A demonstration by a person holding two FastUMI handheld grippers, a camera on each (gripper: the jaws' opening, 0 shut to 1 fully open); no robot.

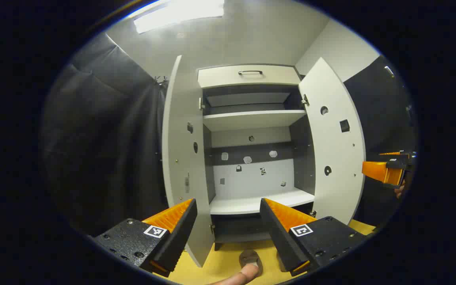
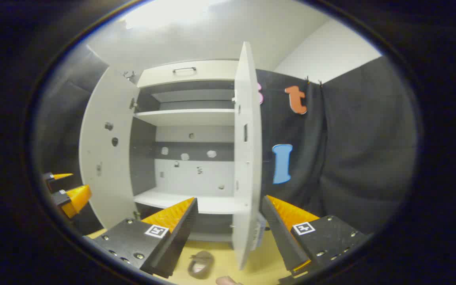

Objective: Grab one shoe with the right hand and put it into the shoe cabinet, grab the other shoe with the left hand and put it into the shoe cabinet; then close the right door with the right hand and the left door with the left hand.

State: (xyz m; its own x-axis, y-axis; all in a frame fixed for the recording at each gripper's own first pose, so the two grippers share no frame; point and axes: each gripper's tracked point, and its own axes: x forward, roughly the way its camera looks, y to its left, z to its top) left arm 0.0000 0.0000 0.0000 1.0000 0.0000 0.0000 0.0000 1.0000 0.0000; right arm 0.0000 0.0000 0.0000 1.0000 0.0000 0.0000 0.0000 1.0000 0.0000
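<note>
Cabinet stands with both doors open, left door and right door swung wide; shelves bare. Left gripper spread wide, holding nothing. Right gripper likewise wide apart, empty, its fingers either side of the right door's edge, not touching. One shoe lies on the yellow floor before the cabinet, below both grippers.

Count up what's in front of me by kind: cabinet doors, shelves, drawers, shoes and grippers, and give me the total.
Cabinet doors: 2, the left door and the right door, both open
Shelves: 2, upper shelf and lower shelf
Drawers: 1, drawer on top
Shoes: 1 seen, a shoe on the floor
Grippers: 2, left gripper and right gripper
Total: 8
</note>
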